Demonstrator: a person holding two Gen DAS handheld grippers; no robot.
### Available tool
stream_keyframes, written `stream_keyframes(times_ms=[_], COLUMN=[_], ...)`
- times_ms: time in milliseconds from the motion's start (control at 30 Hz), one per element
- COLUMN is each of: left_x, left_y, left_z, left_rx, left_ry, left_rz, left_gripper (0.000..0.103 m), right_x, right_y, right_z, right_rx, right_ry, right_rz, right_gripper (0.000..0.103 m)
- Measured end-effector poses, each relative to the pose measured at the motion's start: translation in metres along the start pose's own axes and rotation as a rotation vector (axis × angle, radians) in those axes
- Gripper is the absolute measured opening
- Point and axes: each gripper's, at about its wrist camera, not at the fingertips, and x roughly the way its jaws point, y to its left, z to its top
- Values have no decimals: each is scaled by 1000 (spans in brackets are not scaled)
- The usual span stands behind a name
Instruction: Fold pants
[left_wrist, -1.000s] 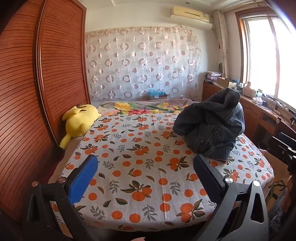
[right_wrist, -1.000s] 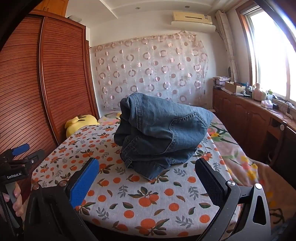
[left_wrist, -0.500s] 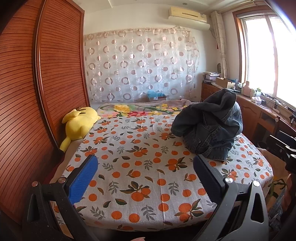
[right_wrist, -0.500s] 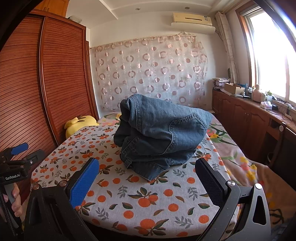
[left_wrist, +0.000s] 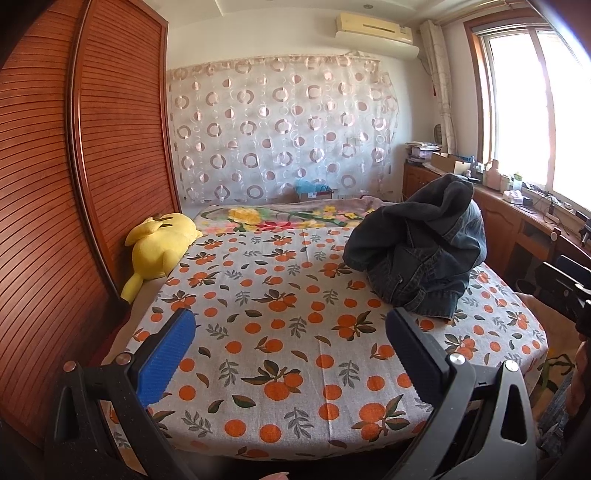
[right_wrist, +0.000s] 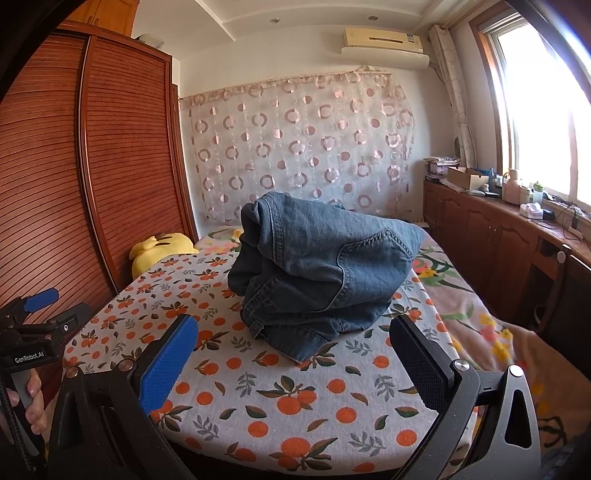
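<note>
Ahead, crumpled jeans (right_wrist: 321, 273), right gripper (right_wrist: 291, 350) gaping

A bed (left_wrist: 295, 369) spread with an orange-print sheet fills the lower frame; crumpled denim pants (left_wrist: 417, 254) sit heaped at centre right, a yellow plush toy (left_wrist: 159, 245) at its left edge, a floral blanket (left_wrist: 280, 216) behind.

Blue jeans (right_wrist: 317, 273) are lying bunched at centre frame on the orange-print bedsheet (right_wrist: 295, 398). The right gripper (right_wrist: 291, 354) is hovering wide apart at the bottom. At lower left, a hand (right_wrist: 31, 402) is holding the left gripper (right_wrist: 35, 325).
</note>
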Motion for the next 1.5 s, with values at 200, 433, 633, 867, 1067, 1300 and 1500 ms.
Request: stream_keyframes(times_ms=[200, 433, 633, 867, 1067, 1300, 1500], left_x=[0, -2, -5, -6, -6, 1, 15], left_y=[1, 1, -1, -2, -1, 1, 7], left_z=[-1, -1, 1, 2, 2, -2, -11], left_rx=[-2, 2, 8, 10, 8, 1, -12], left_ry=[5, -2, -10, -11, -6, 22, 59], left_rz=[-6, -11, -7, -3, -6, -19, -24], left_gripper=[103, 103, 103, 103, 103, 103, 103], right_x=[0, 0, 0, -1, -1, 6, 13], right_y=[0, 1, 1, 2, 2, -1, -5], right_z=[0, -1, -1, 0, -1, -6, -7], right_rx=[1, 2, 2, 2, -3, -11, -23], right_ry=[0, -1, -2, -7, -5, 33, 58], right_rz=[-3, -2, -1, -3, -2, 23, 12], right_gripper=[103, 103, 103, 103, 103, 103, 103])
